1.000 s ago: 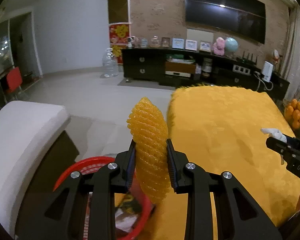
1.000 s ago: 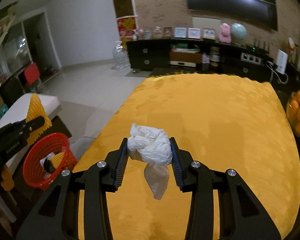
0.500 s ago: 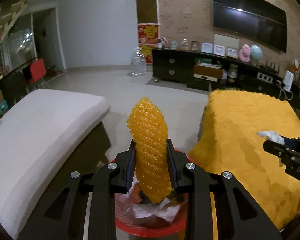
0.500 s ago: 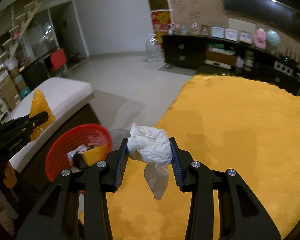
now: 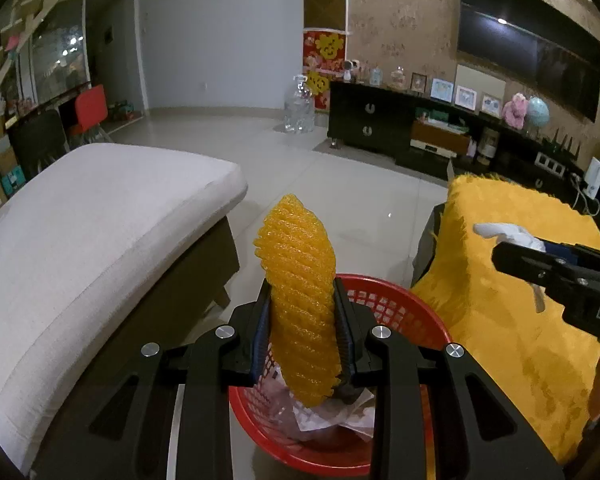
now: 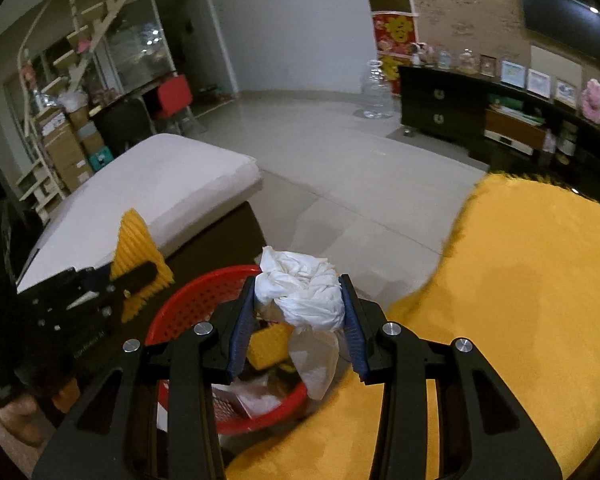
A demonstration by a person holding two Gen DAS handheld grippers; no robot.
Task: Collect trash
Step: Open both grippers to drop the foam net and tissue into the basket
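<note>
1. We note two pieces of trash in hand. The yellow foam net (image 5: 300,300) stands upright between the pads of the left gripper (image 5: 302,320), clamped at its middle, long axis running up and away from the camera.
2. The crumpled white tissue (image 6: 300,296) is pinched in the right gripper (image 6: 300,312), a loose tail hanging below.
3. The red basket (image 5: 400,312) sits on the floor between the white cushion (image 5: 100,220) and the yellow-covered worktop (image 5: 520,300), already holding scraps.
4. The net's lower end hangs directly over the basket. The tissue is above the basket's worktop-side rim.
5. We judge the left gripper better placed to drop first.
</note>
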